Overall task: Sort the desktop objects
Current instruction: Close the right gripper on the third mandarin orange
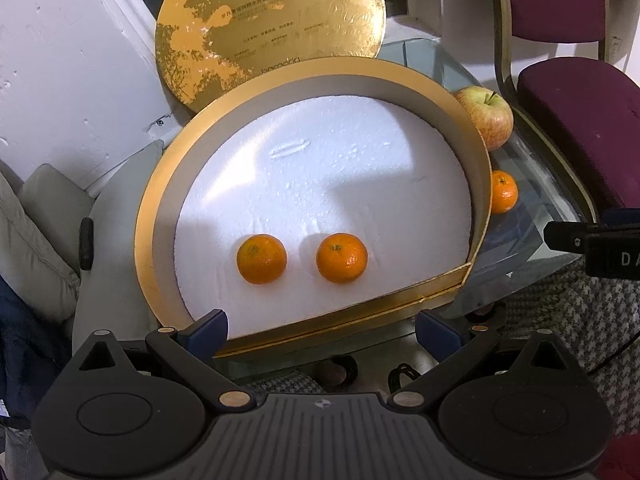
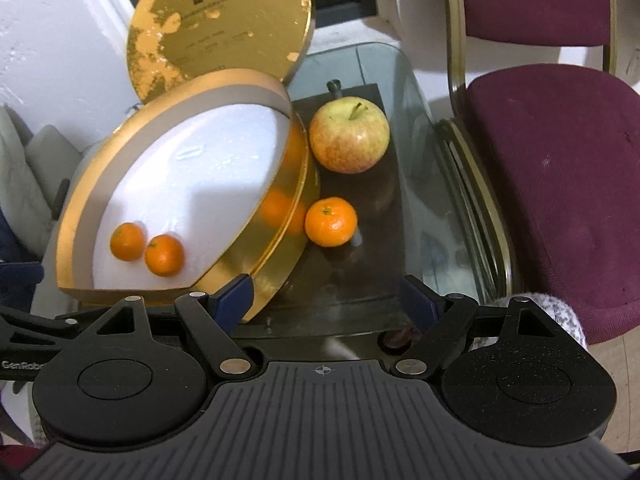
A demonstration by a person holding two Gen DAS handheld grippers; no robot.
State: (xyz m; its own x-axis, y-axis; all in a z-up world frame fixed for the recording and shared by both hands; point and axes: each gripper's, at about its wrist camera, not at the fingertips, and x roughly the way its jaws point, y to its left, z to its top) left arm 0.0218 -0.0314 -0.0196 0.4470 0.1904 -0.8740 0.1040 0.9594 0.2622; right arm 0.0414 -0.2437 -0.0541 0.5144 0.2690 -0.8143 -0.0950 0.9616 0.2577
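Observation:
A gold half-round box [image 1: 152,216] [image 2: 76,216] with a white foam floor lies on the glass table. Two mandarins [image 1: 261,258] [image 1: 341,257] rest on the foam near its straight front wall; the right wrist view shows them touching, one mandarin [image 2: 127,241] beside the other [image 2: 164,255]. A third mandarin [image 2: 331,221] [image 1: 503,192] and an apple [image 2: 349,134] [image 1: 486,120] lie on the table right of the box. My left gripper [image 1: 322,330] hangs open over the box's front wall. My right gripper [image 2: 328,300] is open above the table, nearer than the third mandarin. Both hold nothing.
The box's round gold lid [image 1: 268,28] [image 2: 218,24] leans against the white wall behind it. A purple padded chair [image 2: 556,168] stands right of the glass table [image 2: 424,216]. Grey cushions [image 1: 36,224] lie at the left. Houndstooth cloth [image 1: 568,308] shows below the glass.

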